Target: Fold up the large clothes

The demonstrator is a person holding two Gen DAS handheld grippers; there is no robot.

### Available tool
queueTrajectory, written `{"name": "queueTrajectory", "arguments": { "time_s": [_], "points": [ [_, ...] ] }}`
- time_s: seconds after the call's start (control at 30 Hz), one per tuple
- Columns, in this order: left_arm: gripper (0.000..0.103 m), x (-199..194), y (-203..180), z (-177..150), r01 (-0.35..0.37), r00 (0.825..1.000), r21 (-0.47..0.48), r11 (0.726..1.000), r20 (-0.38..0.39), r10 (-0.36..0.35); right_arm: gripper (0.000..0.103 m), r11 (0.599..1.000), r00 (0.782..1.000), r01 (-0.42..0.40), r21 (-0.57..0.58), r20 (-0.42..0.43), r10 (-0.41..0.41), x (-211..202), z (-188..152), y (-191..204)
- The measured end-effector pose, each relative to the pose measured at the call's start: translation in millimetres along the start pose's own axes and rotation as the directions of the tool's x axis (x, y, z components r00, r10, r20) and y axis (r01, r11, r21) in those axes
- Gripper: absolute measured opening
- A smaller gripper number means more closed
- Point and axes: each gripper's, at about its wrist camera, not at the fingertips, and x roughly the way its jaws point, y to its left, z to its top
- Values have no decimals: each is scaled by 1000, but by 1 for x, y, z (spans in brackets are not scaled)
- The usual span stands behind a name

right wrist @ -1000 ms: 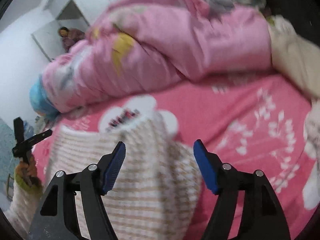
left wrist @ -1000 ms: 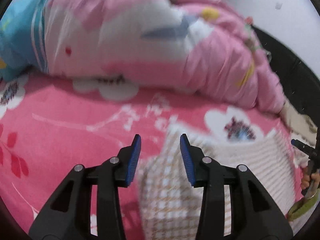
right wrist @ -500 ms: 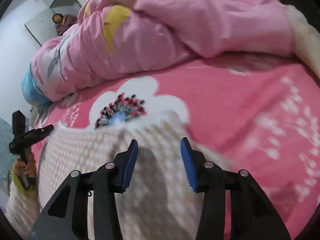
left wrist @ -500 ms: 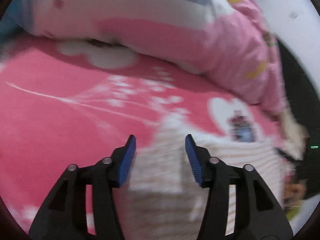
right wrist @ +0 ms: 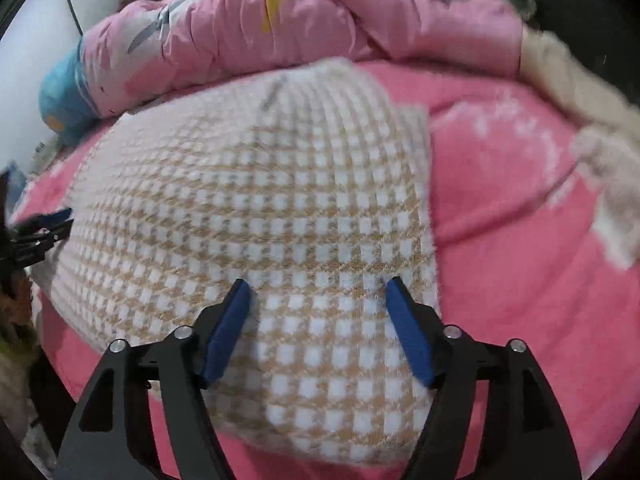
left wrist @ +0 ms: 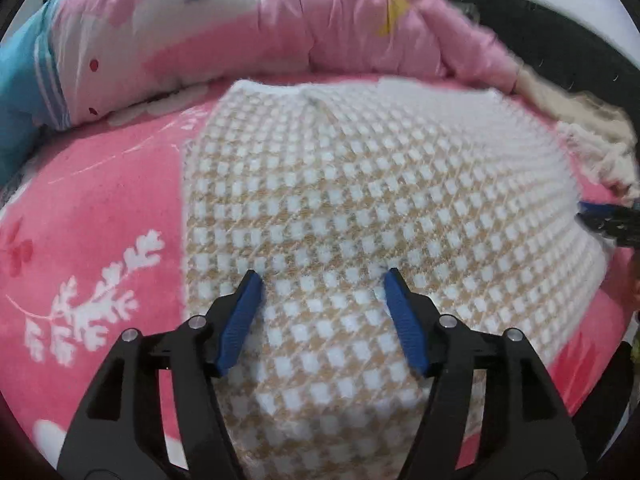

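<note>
A pink bedspread (left wrist: 100, 216) with white leaf and flower prints fills the lower and left of the left view. Across the top lies a bunched pink quilt (left wrist: 320, 36), its blue end (left wrist: 20, 92) at upper left. A cream fluffy fabric (right wrist: 580, 92) runs down the right view's right edge.

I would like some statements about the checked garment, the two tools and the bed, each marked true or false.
1. The checked garment lies spread on a pink floral blanket. True.
2. The left tool is shut on the garment. False: its blue pads stand apart over the fabric.
3. A pink quilt is bunched behind the garment. True.
4. The right tool is open. True.
5. The garment is plain blue. False: it is a tan and white check.
</note>
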Motion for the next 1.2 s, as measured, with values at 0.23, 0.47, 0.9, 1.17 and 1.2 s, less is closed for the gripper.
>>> {"name": "queueTrajectory", "arguments": {
  "time_s": [0.23,0.47,0.9,1.17,1.2],
  "points": [
    [63,-57,-44,7,-11,994,82,997,106,2,70,988,996,17,-151,94,-3,-47,11,81],
    [74,2,-75,-28,-116,993,103,988,48,112,78,980,995,94,-175,48,-87,18,-2,106],
    [78,9,-92,-26,-32,996,136,990,83,21,80,943,994,83,-322,94,-56,25,-9,146],
    [78,-19,-73,33,38,992,-25,999,121,-35,80,968,981,73,-241,195,-25,-11,71,130],
    [80,-15,-74,38,11,993,-34,999,117,-7,80,976,980,77,-203,198,-36,-2,87,121]
  ]
}}
